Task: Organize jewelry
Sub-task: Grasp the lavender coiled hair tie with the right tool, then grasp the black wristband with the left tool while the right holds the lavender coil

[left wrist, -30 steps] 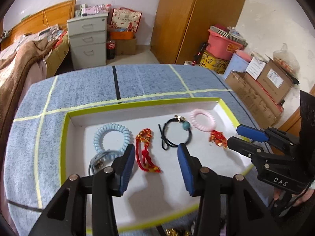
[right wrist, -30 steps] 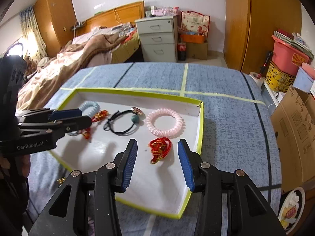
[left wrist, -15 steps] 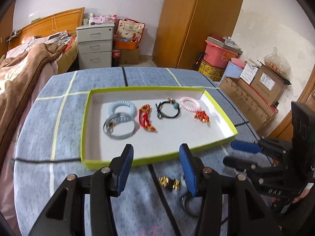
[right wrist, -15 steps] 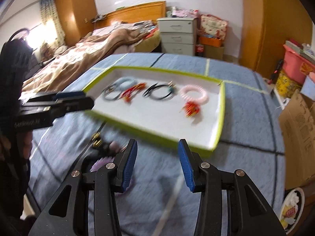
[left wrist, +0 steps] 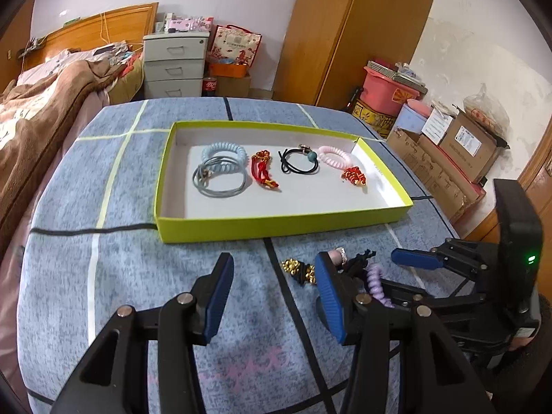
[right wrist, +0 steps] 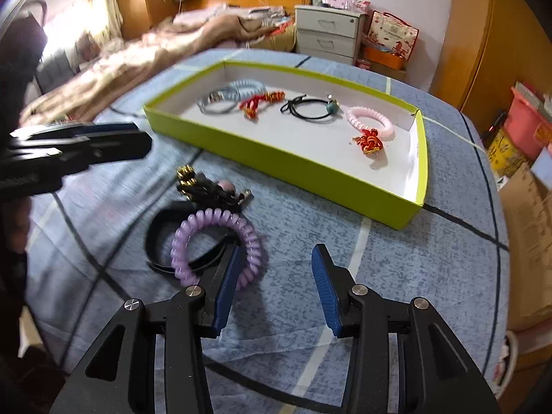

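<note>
While both grippers hang over the blue cloth, I note the left gripper (left wrist: 274, 296) and right gripper (right wrist: 272, 289) spread wide, gripping nothing. A purple coil band (right wrist: 220, 241) lies outside the green tray (right wrist: 276, 158), beside a black band (right wrist: 162, 238). No writing legible (red bottle (left wrist: 211, 86) label too small).

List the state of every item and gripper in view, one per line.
Left gripper: open, empty.
Right gripper: open, empty.
Green tray: open-topped, holding six pieces.
Purple coil tie: on the cloth, outside tray.
Black band: outside tray, under the purple coil.
Pink coil tie: in tray.
</note>
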